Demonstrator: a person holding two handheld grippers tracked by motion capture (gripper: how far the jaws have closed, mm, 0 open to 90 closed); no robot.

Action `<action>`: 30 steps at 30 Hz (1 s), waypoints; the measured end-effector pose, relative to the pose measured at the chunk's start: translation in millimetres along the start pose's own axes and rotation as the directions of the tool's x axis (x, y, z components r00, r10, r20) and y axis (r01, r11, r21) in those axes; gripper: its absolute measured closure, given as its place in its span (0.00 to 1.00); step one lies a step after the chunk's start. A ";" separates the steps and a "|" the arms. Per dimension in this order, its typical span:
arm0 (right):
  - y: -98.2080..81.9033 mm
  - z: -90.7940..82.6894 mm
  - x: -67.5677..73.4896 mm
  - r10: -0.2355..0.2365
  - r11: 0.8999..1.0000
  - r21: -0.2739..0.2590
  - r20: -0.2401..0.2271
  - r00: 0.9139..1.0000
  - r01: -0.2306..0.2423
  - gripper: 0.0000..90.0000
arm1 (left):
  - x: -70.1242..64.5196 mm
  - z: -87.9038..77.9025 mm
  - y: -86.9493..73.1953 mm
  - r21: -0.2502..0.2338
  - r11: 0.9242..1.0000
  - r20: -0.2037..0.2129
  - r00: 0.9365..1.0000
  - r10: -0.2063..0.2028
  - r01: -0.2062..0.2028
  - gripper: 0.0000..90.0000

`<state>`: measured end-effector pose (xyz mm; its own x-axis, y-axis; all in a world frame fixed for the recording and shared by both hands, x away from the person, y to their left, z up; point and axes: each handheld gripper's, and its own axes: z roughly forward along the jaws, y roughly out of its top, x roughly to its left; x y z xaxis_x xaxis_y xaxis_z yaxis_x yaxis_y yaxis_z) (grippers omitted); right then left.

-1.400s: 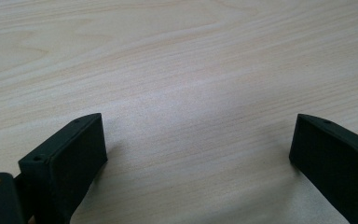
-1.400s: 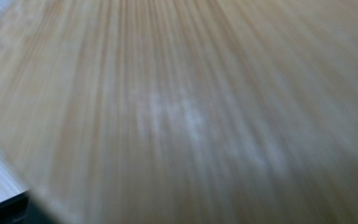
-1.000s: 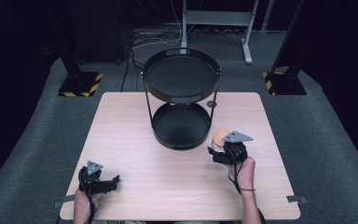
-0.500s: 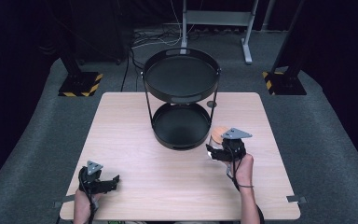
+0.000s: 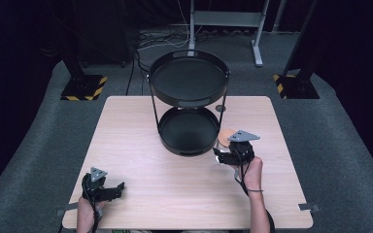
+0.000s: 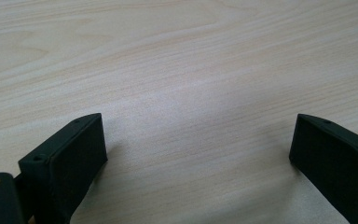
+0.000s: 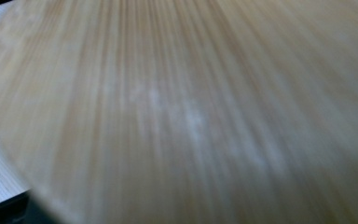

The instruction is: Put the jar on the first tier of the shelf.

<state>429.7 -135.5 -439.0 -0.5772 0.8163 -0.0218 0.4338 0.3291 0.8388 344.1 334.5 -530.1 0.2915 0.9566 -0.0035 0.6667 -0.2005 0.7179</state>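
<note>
A clear jar with a round wooden lid (image 5: 225, 136) is at the right of the table, beside the lower tier of the black two-tier tray stand (image 5: 189, 141). My right gripper (image 5: 222, 156) is shut on the jar, and a hand holds it from the near side. In the right gripper view the wooden lid (image 7: 191, 116) is blurred and very close. My left gripper (image 5: 118, 187) rests near the front left corner. Its jaws stand wide open over bare wood, as the left gripper (image 6: 196, 135) shows in its own view.
The stand's upper tray (image 5: 189, 80) and lower tray both look empty. The light wooden table (image 5: 141, 160) has bare room in the middle and at the left. Dark floor, cables and stand feet lie beyond the far edge.
My right gripper with the jar has crept slightly away from the person, toward the tray stand. The left gripper has kept still.
</note>
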 end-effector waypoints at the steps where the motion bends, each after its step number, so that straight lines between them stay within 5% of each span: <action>1: 0.9 0.5 0.3 -0.002 1.000 -0.003 -0.003 1.000 0.002 0.29 | 0.0 0.0 0.0 0.000 1.000 0.000 1.000 0.000 0.000 0.04; 30: 22.7 14.0 4.0 -0.023 1.000 -0.014 -0.025 0.999 0.023 0.29 | 0.0 0.1 0.0 0.000 1.000 0.000 1.000 0.000 0.000 0.04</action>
<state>446.9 -118.0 -427.7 -0.6041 0.7965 -0.0275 0.4105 0.3406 0.8458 344.1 334.5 -530.1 0.2913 0.9566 -0.0038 0.6665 -0.2001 0.7182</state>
